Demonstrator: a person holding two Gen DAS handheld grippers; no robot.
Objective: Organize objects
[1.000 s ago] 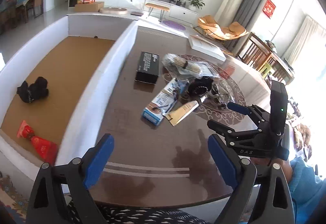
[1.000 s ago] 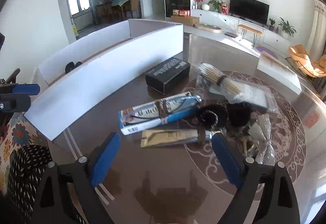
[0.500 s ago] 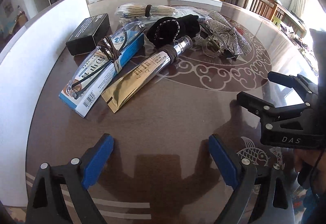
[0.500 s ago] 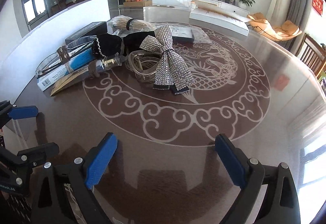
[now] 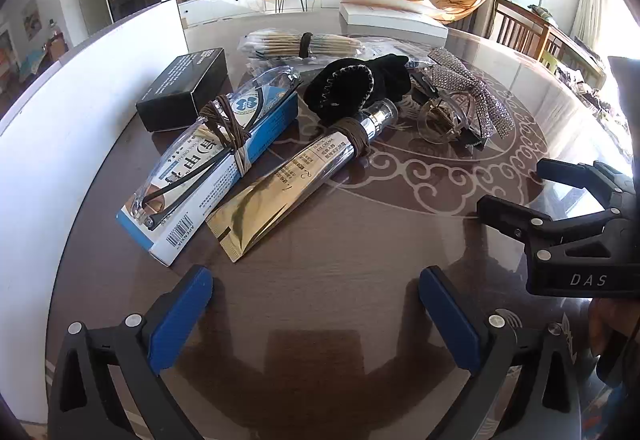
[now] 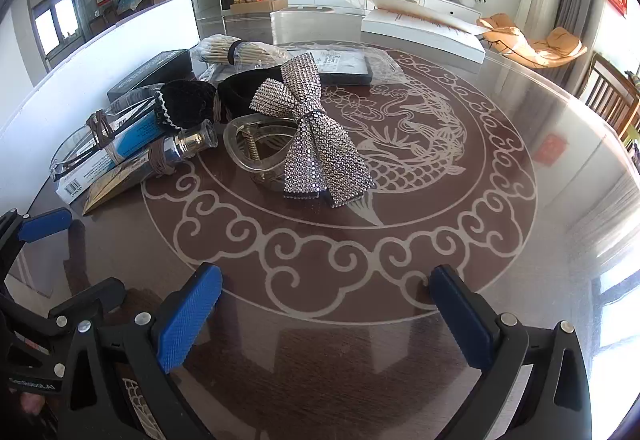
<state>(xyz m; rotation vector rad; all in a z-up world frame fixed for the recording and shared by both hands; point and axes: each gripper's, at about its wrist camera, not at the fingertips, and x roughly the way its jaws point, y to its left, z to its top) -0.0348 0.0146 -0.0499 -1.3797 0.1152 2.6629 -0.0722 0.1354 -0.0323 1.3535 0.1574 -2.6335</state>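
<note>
Objects lie in a bunch on the left part of the round brown desk [image 6: 400,352]: a blue and white box [image 5: 208,180] with glasses tied on top, a gold tube [image 5: 288,184] touching it, a black box [image 5: 184,88], a black velvet pouch [image 5: 344,88], a bundle of sticks [image 5: 300,44] and a sparkly bow clip [image 6: 316,136]. A tall white board [image 5: 60,144] stands along the left edge of the desk, close to the boxes. The near side and the right side of the desk are bare, with room to move.

The left hand-held gripper [image 5: 316,308] hangs over bare wood with its blue fingers wide apart and nothing between them; its jaws have just been opening. The right hand-held gripper [image 6: 324,308] is the same.

The blue box reads "APENXIN" by its barcode. The right hand-held gripper, seen from the left view, says "DAS". White swirls and a dragon are drawn on the desk. Behind are a TV, plants and an orange chair.
</note>
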